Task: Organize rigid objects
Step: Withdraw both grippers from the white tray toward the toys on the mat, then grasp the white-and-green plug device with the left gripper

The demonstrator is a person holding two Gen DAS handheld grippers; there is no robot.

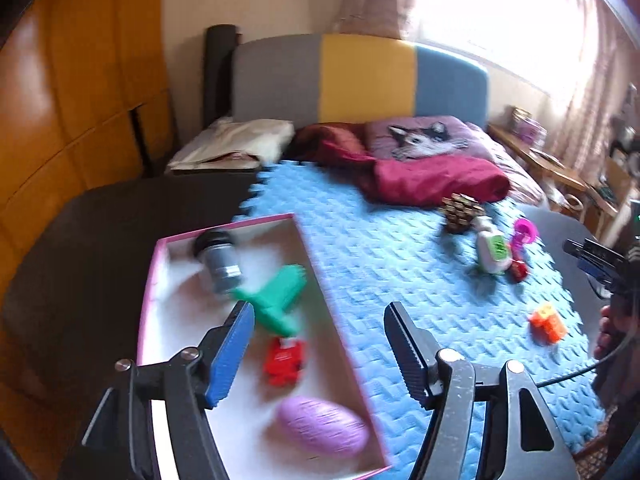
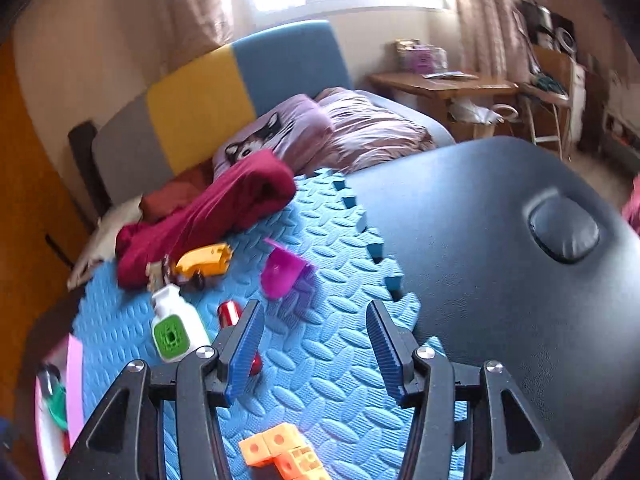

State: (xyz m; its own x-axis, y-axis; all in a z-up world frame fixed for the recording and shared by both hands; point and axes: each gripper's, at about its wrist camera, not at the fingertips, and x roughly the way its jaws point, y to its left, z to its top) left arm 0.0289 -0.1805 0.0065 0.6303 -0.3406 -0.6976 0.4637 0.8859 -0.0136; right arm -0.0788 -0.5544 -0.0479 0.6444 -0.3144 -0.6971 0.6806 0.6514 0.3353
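**Both tongs empty, one over the box, one over the mat**

The left gripper (image 1: 320, 344) stands released, nothing between its blue-padded fingers (image 1: 232, 354). It hangs over the right wall of the pink box (image 1: 160, 280), one finger above the box floor and the other above the blue mat (image 1: 380, 248).

In the box, from far end to near: a grey cylinder (image 1: 222, 266) with a black cap, a green toy (image 1: 276, 296), a red toy (image 1: 285, 358) and a purple egg (image 1: 322, 426). The cylinder and the green toy touch; the red toy lies just beside the green one; the egg lies apart, near the front wall. All four are blurred.

The right gripper (image 2: 314, 350) is also parted and holds nothing; bare mat shows between its fingers. Orange cubes (image 2: 280, 454) lie just below it at the frame's lower edge. Beside its left finger sits a red can (image 2: 230, 312), partly hidden by that finger, and next to it a white bottle (image 2: 176, 326) with a green label. Farther off are a magenta scoop (image 2: 282, 276) and a yellow toy car (image 2: 204, 264), which lies against a maroon cloth (image 2: 208, 208).

The mat lies on a dark table (image 2: 480, 240), with a bed behind.
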